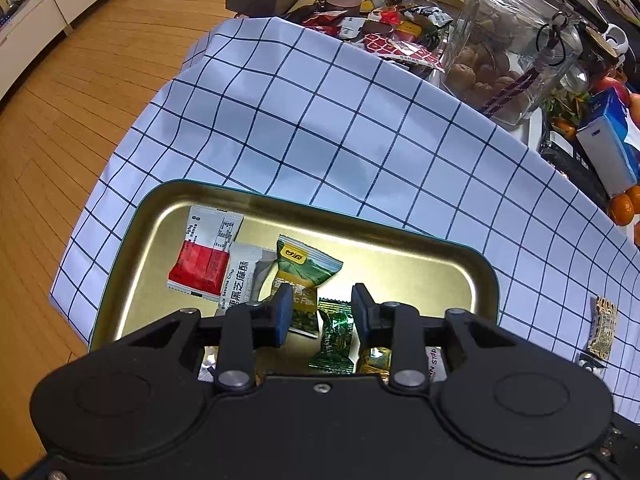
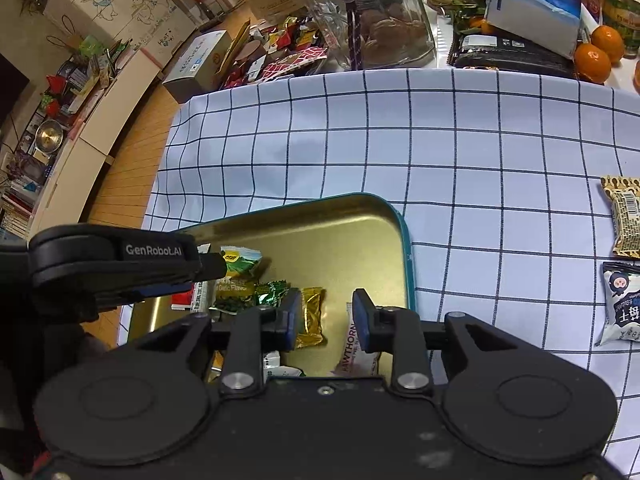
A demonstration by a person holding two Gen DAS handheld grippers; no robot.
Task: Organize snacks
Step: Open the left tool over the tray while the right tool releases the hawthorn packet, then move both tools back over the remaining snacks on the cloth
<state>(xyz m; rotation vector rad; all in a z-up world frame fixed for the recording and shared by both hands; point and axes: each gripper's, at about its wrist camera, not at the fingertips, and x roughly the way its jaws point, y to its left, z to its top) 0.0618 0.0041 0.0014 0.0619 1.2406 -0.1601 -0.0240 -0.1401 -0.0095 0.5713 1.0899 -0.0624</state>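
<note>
both grippers sit over the gold tray (image 1: 132, 240), which rests on the checked cloth (image 1: 320, 120) near its left edge. left gripper (image 1: 320, 312): fingers apart, nothing clamped; a dark green foil candy (image 1: 334, 340) lies on the tray floor under the gap, pads not touching it. right gripper (image 2: 326, 316): fingers apart, nothing between the pads; a gold foil candy (image 2: 312, 316) lies just beside the left finger, a white hawthorn packet (image 2: 352, 344) under the right finger.

in the tray, toward the far left corner: red and white packet (image 1: 204, 256), then a black sesame crisp packet (image 1: 240, 276), then a green garlic-flavour packet (image 1: 304, 272), each overlapping the next.

still out on the cloth near its right edge, well apart from the tray: a tan patterned packet (image 2: 624, 216) and a white cartoon packet (image 2: 622, 304) just nearer than it.

along the far edge of the cloth: glass jar (image 2: 384, 12), tissue box (image 2: 536, 4), oranges (image 2: 596, 56), a loose pile of snacks (image 1: 384, 20).
</note>
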